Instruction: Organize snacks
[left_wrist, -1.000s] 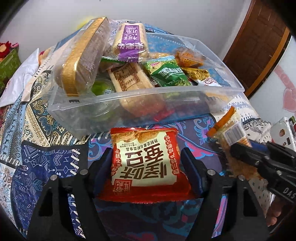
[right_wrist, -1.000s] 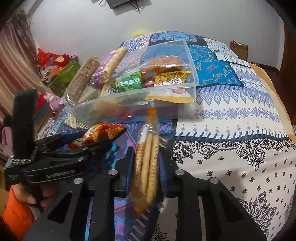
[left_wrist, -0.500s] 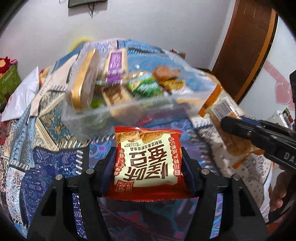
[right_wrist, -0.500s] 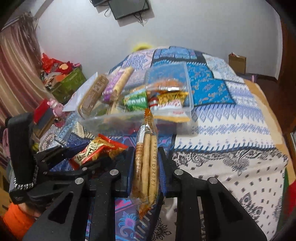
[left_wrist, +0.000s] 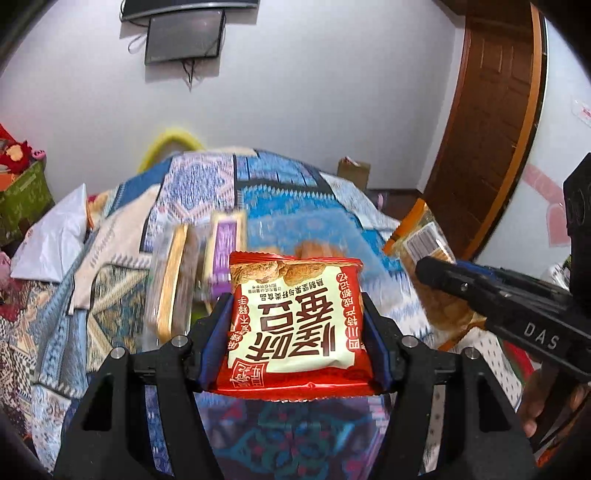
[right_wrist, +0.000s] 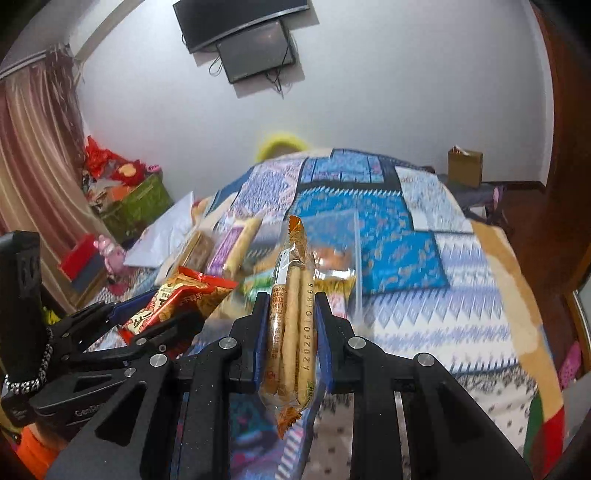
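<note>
My left gripper (left_wrist: 297, 314) is shut on a red and cream snack packet (left_wrist: 295, 325), held in the air above the bed. My right gripper (right_wrist: 291, 317) is shut on a clear packet of biscuit sticks (right_wrist: 293, 328), held upright. Each gripper shows in the other's view: the right one (left_wrist: 436, 269) at the right, the left one (right_wrist: 166, 306) at the left with the red packet (right_wrist: 181, 299). The clear plastic snack box (right_wrist: 352, 258) lies beyond and below both, blurred; its long gold-edged packet (left_wrist: 171, 284) and purple packet (left_wrist: 225, 251) show.
The box rests on a bed with a blue patterned quilt (right_wrist: 369, 210). A white bag (left_wrist: 51, 236) lies at the left. A green box (right_wrist: 136, 199) with red items stands by the curtain. A wooden door (left_wrist: 495, 110) is at the right, a wall screen (right_wrist: 258, 48) beyond.
Both grippers have risen and tilted up with their packets, so the snack box has dropped lower in view and the wall and screen have appeared.
</note>
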